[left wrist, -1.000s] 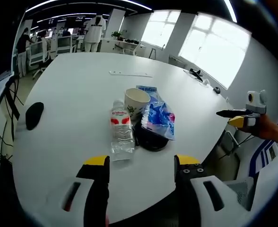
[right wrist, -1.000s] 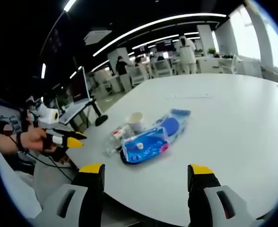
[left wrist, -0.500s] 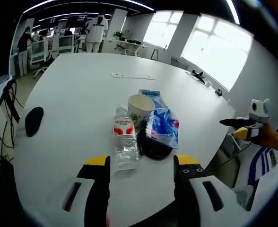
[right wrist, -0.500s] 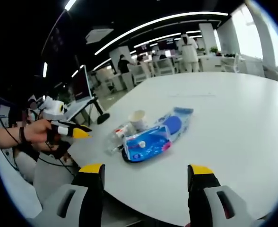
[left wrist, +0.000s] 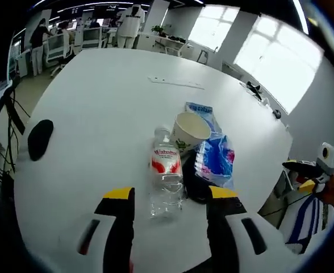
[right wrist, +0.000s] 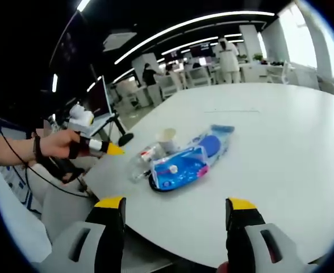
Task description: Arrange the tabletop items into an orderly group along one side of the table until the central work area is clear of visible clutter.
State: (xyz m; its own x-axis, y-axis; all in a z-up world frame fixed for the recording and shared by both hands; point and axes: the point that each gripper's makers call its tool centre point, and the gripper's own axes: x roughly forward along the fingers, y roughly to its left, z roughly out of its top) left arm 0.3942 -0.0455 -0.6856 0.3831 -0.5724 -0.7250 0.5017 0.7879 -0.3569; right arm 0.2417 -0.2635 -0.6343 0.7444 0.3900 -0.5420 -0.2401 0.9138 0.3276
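While both sets of jaws are standing spread and gripping nothing, the left gripper (left wrist: 170,199) is hovering low over the white table (left wrist: 99,108), its yellow tips flanking the base of the water bottle (left wrist: 166,179) lying just ahead. Beyond the bottle, the paper cup (left wrist: 191,129) is standing against the blue snack bags (left wrist: 217,159), which are half covering a dark item too hidden to identify. Over on the right gripper (right wrist: 177,202), the cluster is sitting well ahead between its tips, near the table edge.
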